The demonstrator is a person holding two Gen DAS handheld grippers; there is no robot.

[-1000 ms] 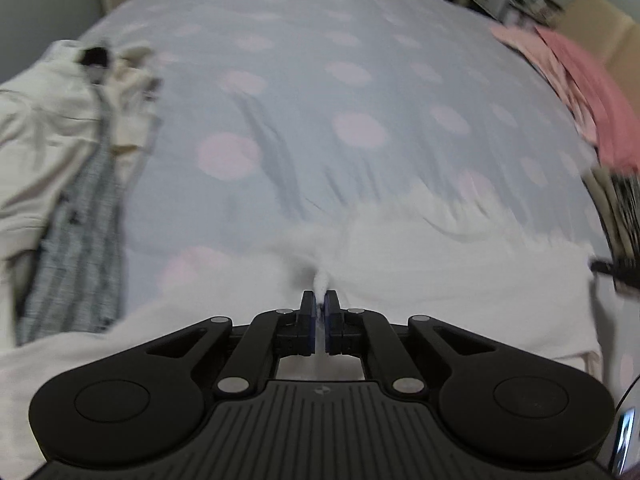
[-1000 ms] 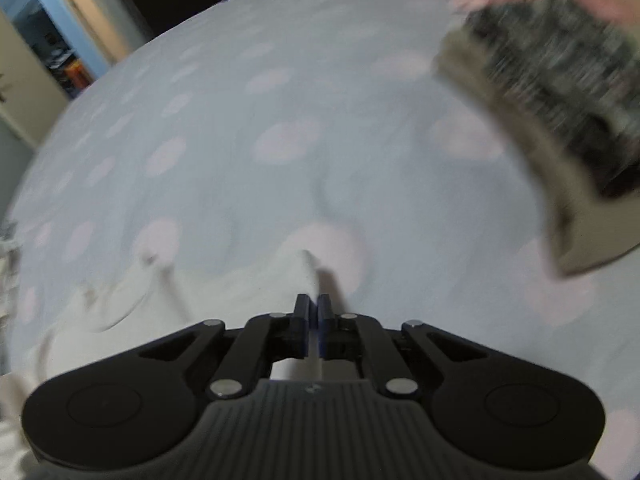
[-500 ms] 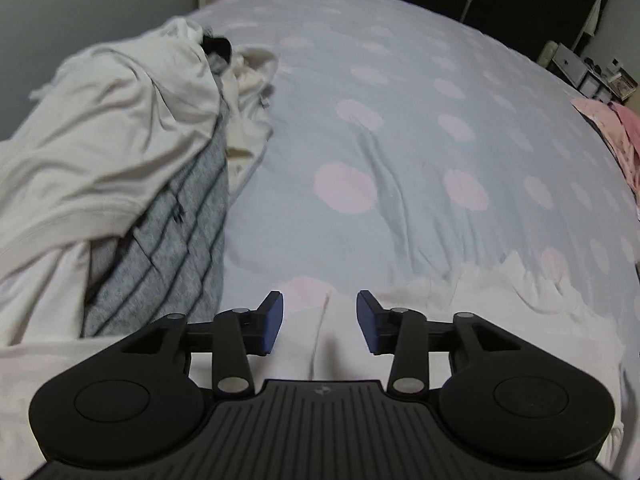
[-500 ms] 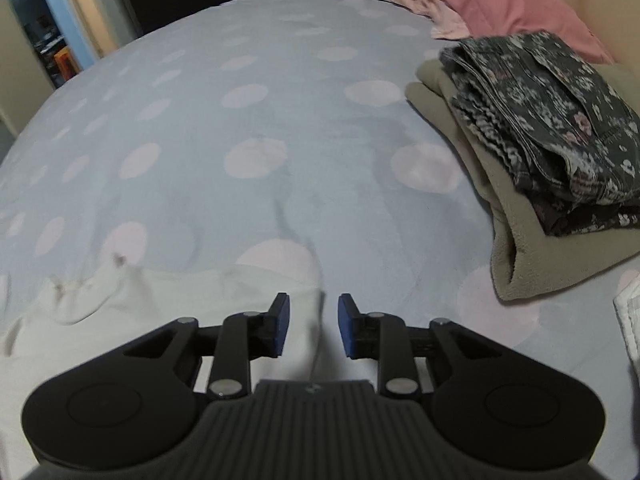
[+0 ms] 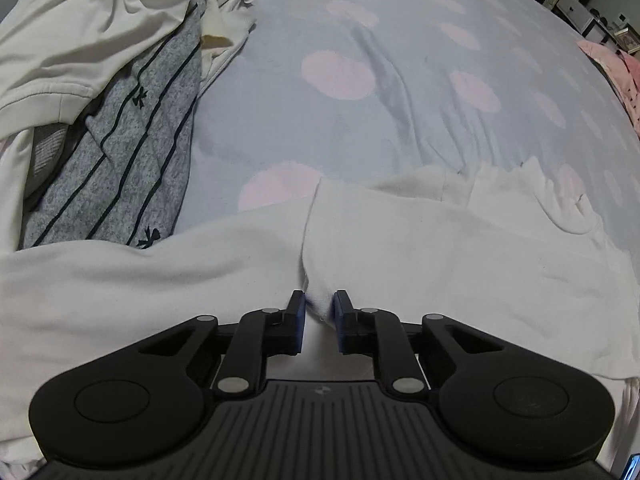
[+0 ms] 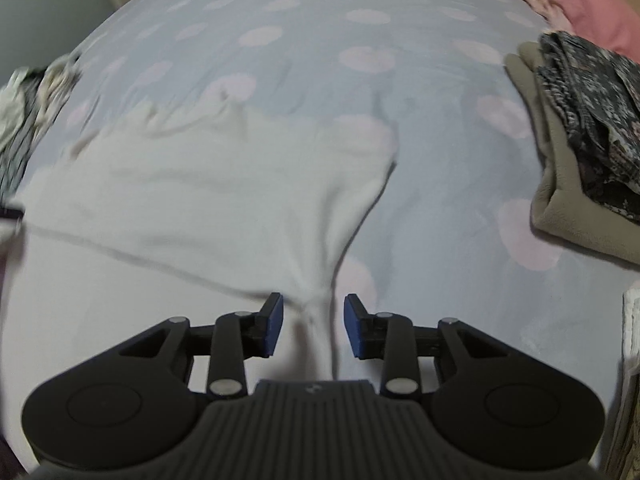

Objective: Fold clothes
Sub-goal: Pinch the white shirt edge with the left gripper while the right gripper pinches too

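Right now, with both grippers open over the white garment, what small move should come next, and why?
Probably close both. The left gripper and right gripper each stand open astride a raised ridge of the white garment, which lies spread on the dotted bedsheet; pinching gives hold for the next fold.

My bedsheet (image 5: 400, 120) is pale blue-grey with pink dots. The garment (image 5: 440, 248) under my grippers is plain white. At ten o'clock of my left view lies a grey top (image 5: 132, 152) with thin dark stripes and small dark bows, under a cream one (image 5: 80, 28). At two o'clock of my right view sits a dark floral piece (image 6: 592, 92) on an olive-tan fold (image 6: 560, 200), pink cloth (image 6: 580, 4) beyond. My fingers are black with blue pads (image 6: 276, 322).
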